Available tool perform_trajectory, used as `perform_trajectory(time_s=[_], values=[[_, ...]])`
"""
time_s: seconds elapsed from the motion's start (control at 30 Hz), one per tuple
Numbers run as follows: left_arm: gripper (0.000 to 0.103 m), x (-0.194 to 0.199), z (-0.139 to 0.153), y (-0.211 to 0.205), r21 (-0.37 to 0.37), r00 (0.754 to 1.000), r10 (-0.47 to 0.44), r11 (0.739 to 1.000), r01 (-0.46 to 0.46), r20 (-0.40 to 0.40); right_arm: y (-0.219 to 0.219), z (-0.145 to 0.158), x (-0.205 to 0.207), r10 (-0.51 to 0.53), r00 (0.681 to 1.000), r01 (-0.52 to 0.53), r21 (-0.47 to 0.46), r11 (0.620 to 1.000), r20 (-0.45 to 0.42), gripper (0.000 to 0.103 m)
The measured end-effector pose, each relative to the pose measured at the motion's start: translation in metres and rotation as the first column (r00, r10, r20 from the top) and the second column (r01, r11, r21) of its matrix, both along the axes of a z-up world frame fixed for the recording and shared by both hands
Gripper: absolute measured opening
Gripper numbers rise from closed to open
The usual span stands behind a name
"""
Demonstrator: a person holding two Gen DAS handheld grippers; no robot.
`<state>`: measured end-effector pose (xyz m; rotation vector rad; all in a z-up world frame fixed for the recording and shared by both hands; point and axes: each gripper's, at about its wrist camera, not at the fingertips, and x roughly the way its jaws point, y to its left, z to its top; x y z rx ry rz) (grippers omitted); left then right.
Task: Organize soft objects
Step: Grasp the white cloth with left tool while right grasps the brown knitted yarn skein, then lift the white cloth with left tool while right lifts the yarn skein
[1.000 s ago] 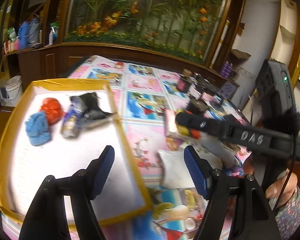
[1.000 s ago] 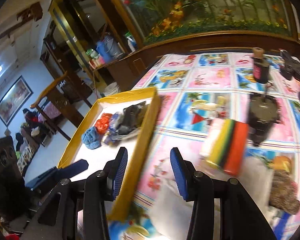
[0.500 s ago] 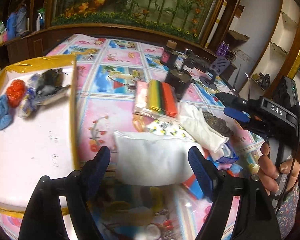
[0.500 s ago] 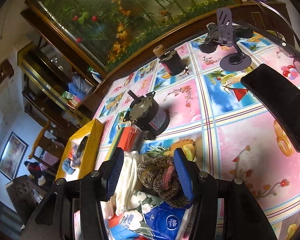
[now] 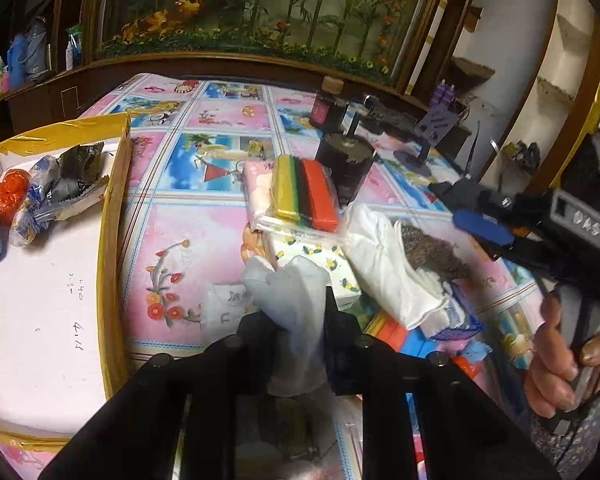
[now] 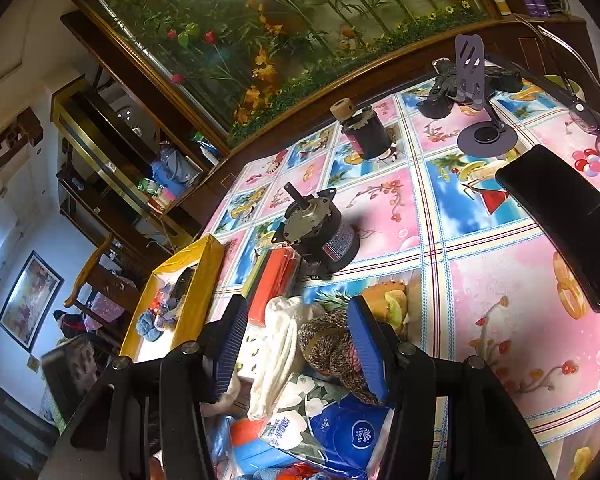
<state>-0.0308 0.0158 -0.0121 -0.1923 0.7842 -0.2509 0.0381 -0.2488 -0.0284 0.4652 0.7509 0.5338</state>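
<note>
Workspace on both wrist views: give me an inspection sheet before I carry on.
Surface: table under a pink-and-blue cartoon-print cloth.
Job's things: soft white pouch in the left jaws; white cloth glove; brown knitted piece; striped sponge pack; yellow-rimmed tray holding a blue knit and an orange ball.
Clutter: grey motor, dark jar, phone stand, black phone.
Grippers: left gripper shut on the pouch; right gripper open over the pile.
Cables: nothing seen.
Surroundings: flower mural, wooden shelves.
</note>
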Motion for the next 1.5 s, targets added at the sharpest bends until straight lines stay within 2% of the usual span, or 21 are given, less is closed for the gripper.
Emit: perform_trajectory(time_s=[0.13, 0.27, 0.37, 0.53, 0.6, 0.67, 0.7, 0.73, 0.77, 0.8, 0.93, 1.03, 1.2, 1.5], values=[[0.019, -0.007, 0.017, 0.013, -0.056, 0.995, 0.006, 0.998, -0.001, 0.097, 0.002, -0.011, 0.007, -0.018, 0.999, 0.016, -0.052, 0.999, -0.051, 0.056], [0.019, 0.002, 0.009, 0.022, -0.084, 0.996, 0.031, 0.996, -0.025, 0.079, 0.014, -0.022, 0.013, -0.001, 0.996, -0.011, -0.136, 0.991, -0.090, 0.056], [0.019, 0.005, 0.006, 0.026, -0.121, 0.997, 0.028, 0.992, -0.019, 0.077, 0.025, -0.027, 0.014, 0.005, 0.996, -0.024, -0.221, 0.975, -0.085, 0.056], [0.019, 0.005, 0.006, 0.026, -0.122, 0.996, 0.013, 0.993, -0.002, 0.090, 0.034, -0.029, 0.013, 0.016, 0.998, -0.031, -0.289, 0.957, -0.053, 0.056], [0.019, 0.006, 0.006, 0.026, -0.129, 0.996, 0.005, 0.992, 0.006, 0.085, 0.031, -0.029, 0.013, 0.014, 0.998, -0.028, -0.280, 0.960, -0.055, 0.056], [0.019, 0.006, 0.005, 0.026, -0.129, 0.996, 0.005, 0.992, 0.006, 0.088, 0.027, -0.029, 0.015, 0.000, 0.998, -0.017, -0.271, 0.962, -0.064, 0.063], [0.019, 0.006, 0.005, 0.025, -0.130, 0.996, 0.002, 0.992, 0.009, 0.088, 0.025, -0.030, 0.016, -0.012, 0.997, -0.009, -0.272, 0.962, -0.074, 0.073], [0.019, 0.007, 0.005, 0.025, -0.127, 0.996, 0.000, 0.992, 0.011, 0.089, 0.023, -0.033, 0.018, -0.017, 0.996, -0.008, -0.264, 0.964, -0.093, 0.075], [0.019, 0.006, 0.005, 0.024, -0.124, 0.996, -0.001, 0.992, 0.012, 0.091, 0.022, -0.037, 0.020, -0.010, 0.993, -0.019, -0.243, 0.970, -0.116, 0.075], [0.019, 0.006, 0.005, 0.024, -0.122, 0.996, -0.004, 0.992, 0.016, 0.093, 0.022, -0.039, 0.020, 0.000, 0.992, -0.029, -0.228, 0.973, -0.124, 0.069], [0.019, 0.006, 0.006, 0.023, -0.109, 0.995, -0.003, 0.994, 0.014, 0.101, 0.023, -0.037, 0.017, 0.010, 0.993, -0.034, -0.200, 0.979, -0.118, 0.061], [0.019, 0.006, 0.006, 0.023, -0.107, 0.995, -0.002, 0.994, 0.013, 0.100, 0.016, -0.034, 0.016, -0.024, 0.994, 0.004, -0.174, 0.985, -0.110, 0.060], [0.019, 0.005, 0.007, 0.023, -0.099, 0.995, 0.001, 0.995, 0.010, 0.104, -0.001, -0.019, 0.010, -0.133, 0.991, 0.126, -0.178, 0.976, -0.028, 0.060], [0.019, 0.002, 0.010, 0.022, -0.079, 0.993, -0.004, 0.997, 0.014, 0.115, -0.006, -0.016, 0.010, -0.144, 0.989, 0.139, -0.141, 0.980, -0.025, 0.060]])
